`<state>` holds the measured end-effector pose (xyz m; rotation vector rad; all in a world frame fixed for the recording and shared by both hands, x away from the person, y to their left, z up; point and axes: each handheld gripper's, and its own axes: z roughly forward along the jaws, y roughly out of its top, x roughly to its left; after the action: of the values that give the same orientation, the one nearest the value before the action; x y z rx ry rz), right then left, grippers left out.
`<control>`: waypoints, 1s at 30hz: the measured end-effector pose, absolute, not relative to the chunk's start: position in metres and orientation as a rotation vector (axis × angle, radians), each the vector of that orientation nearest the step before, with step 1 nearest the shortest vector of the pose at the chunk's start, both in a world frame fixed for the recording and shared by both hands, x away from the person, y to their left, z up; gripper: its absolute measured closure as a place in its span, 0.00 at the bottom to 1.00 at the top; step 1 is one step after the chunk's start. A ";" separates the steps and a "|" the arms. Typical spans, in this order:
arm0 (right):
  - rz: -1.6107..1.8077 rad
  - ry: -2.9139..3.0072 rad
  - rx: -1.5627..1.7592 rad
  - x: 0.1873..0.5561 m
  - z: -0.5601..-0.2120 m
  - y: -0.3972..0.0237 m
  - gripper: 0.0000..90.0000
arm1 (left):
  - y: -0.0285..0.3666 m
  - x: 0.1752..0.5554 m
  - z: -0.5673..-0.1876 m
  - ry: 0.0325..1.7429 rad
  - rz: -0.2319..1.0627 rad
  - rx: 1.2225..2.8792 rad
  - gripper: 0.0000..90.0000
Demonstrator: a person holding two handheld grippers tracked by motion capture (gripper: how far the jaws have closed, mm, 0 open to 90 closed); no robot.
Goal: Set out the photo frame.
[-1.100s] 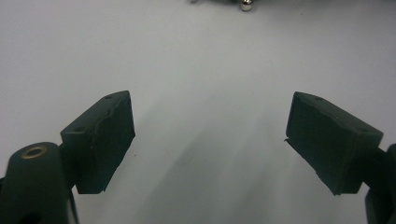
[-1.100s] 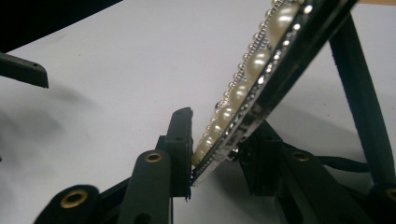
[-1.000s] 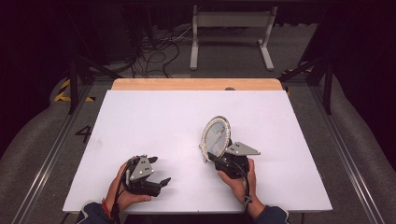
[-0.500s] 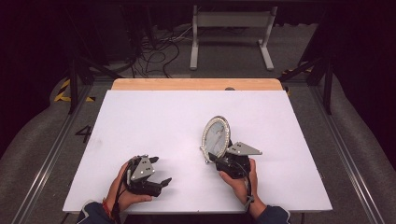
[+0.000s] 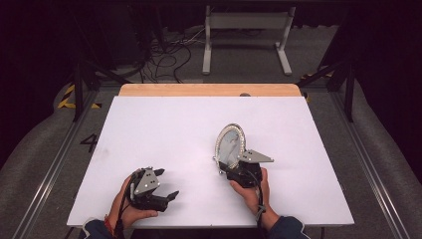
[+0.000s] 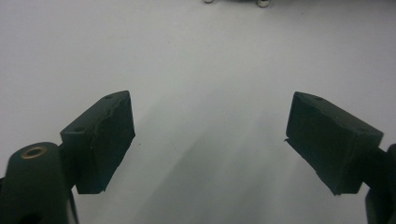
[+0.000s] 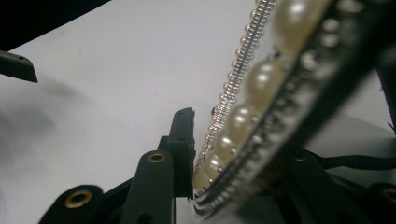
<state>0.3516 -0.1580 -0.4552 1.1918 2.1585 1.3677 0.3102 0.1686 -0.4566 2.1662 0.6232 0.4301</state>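
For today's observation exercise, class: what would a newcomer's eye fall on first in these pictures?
First, the oval pearl-rimmed picture frame, standing on edge right of centre on the white table, its lower rim between the jaws of the right gripper. The right gripper view shows its pearls close up. Next, the left gripper near the front left edge, jaws wide apart with nothing between them.

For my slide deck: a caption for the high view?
Right gripper holds an oval pearl-rimmed frame upright on the white table; left gripper rests open.
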 end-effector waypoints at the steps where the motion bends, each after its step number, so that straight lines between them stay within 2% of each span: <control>1: 1.373 2.169 1.192 0.352 -0.455 -0.159 0.81 | 0.168 0.310 -0.457 0.622 0.435 2.168 0.18; 3: 1.382 2.193 1.188 0.354 -0.455 -0.162 0.85 | 0.168 0.311 -0.457 0.624 0.435 2.174 0.18; 19: 1.406 2.369 1.149 0.361 -0.449 -0.178 0.87 | 0.163 0.319 -0.457 0.617 0.412 2.175 0.18; 22: 1.387 2.365 1.129 0.359 -0.448 -0.178 0.84 | 0.161 0.325 -0.454 0.616 0.410 2.166 0.18; 27: 1.324 2.306 1.057 0.351 -0.443 -0.178 0.75 | 0.157 0.340 -0.449 0.630 0.393 2.137 0.18; 30: 1.313 2.267 1.051 0.345 -0.440 -0.180 0.74 | 0.151 0.355 -0.446 0.638 0.383 2.117 0.18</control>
<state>0.3453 -0.1801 -0.4401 1.0511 2.2670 1.3129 0.3551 0.1511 -0.4465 2.1168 0.6380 0.3834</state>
